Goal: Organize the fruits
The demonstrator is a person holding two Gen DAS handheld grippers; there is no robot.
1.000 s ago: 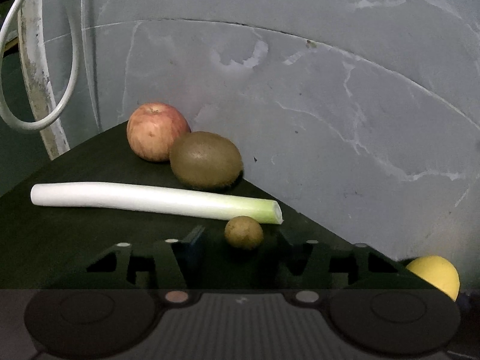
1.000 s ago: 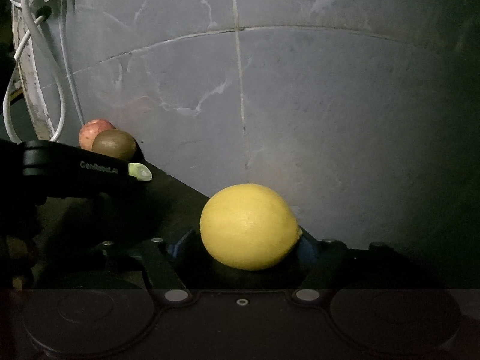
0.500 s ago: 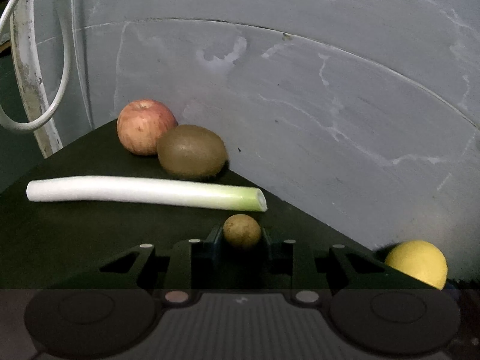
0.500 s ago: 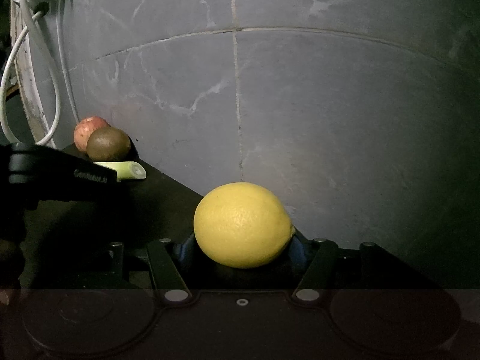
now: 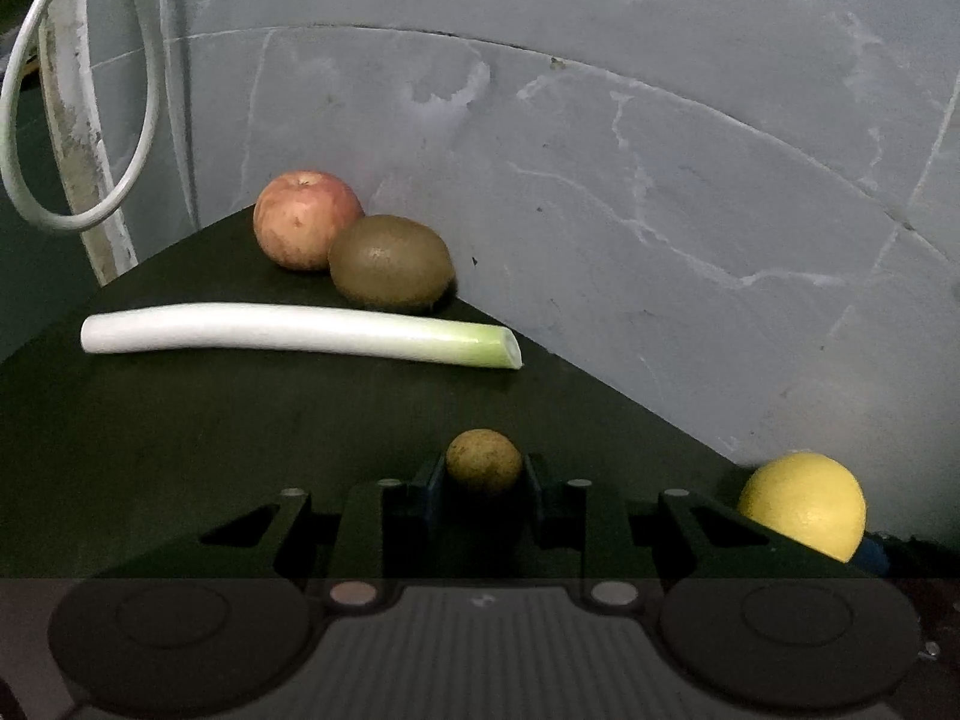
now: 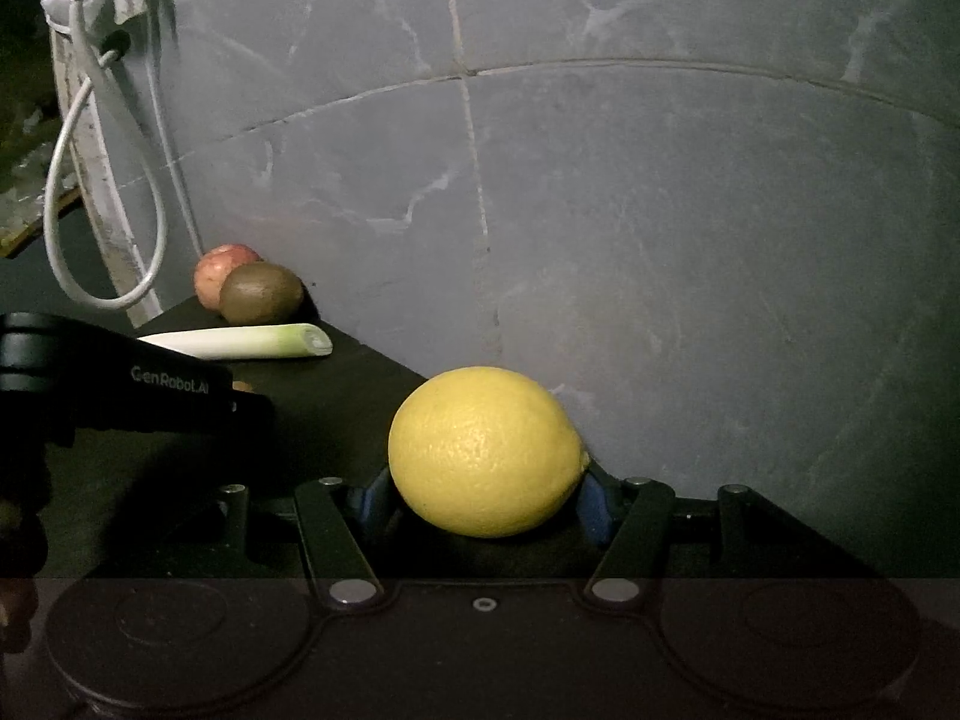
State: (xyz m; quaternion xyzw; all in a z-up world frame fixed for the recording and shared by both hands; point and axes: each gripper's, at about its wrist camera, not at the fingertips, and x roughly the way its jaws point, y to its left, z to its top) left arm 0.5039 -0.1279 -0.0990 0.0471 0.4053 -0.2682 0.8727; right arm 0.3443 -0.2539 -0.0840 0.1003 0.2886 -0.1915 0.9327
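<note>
Two grippers are loaded: the left gripper [image 5: 483, 474] pinches a small round brown-green fruit [image 5: 483, 461], and the right gripper [image 6: 487, 495] clamps a large yellow lemon [image 6: 486, 451]. Beyond them a red apple [image 5: 306, 219] touches a fuzzy brown kiwi [image 5: 390, 261] at the grey wall, behind a white-green leek stalk [image 5: 300, 335]. Judged progress: two fruits grouped, two awaiting placement.

Leek [image 5: 300, 336] on dark table [image 5: 210, 432]; looped cable [image 5: 78, 120] beyond.
</note>
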